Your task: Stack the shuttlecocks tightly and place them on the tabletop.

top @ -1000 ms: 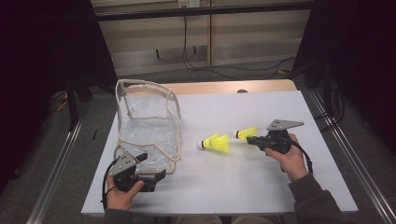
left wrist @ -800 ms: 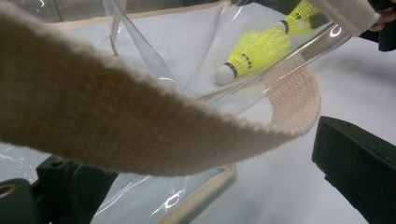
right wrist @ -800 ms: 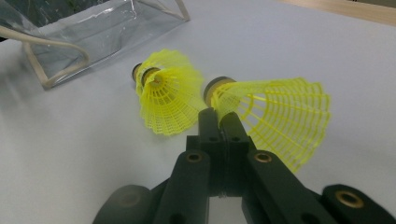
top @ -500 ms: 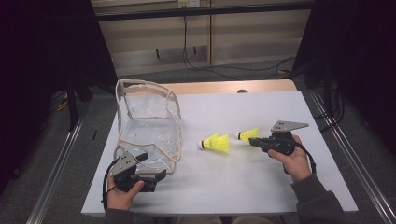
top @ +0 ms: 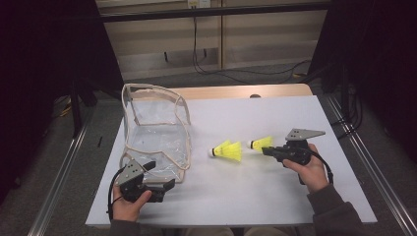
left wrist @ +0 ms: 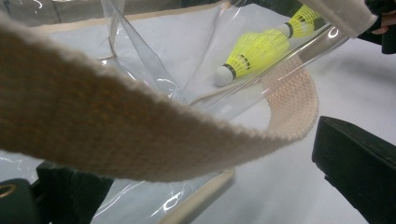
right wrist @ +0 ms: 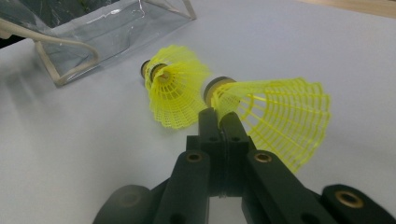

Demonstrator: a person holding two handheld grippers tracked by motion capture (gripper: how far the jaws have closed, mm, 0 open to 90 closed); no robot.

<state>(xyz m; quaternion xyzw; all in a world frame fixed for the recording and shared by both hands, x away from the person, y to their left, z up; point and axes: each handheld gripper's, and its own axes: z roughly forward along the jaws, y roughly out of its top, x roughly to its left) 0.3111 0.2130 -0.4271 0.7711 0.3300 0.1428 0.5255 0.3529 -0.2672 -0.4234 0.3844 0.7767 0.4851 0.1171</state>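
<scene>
Yellow shuttlecock (right wrist: 261,112) lies on the white table (top: 275,196), its skirt edge pinched in the closed right gripper (top: 268,151). A second shuttlecock (top: 227,150) lies at its 9 o'clock. The left gripper (top: 164,186), jaws apart, straddles the clear bag's (top: 157,130) webbing strap (left wrist: 140,135).

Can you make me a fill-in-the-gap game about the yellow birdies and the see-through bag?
1. The number of yellow shuttlecocks on the white table is ____.
2. The right gripper has its fingers pinched on the skirt of the nearer shuttlecock, and the colour of that skirt is ____.
3. The left gripper sits by the clear bag, whose strap is ____ in colour.

Missing words: two; yellow; beige
</scene>
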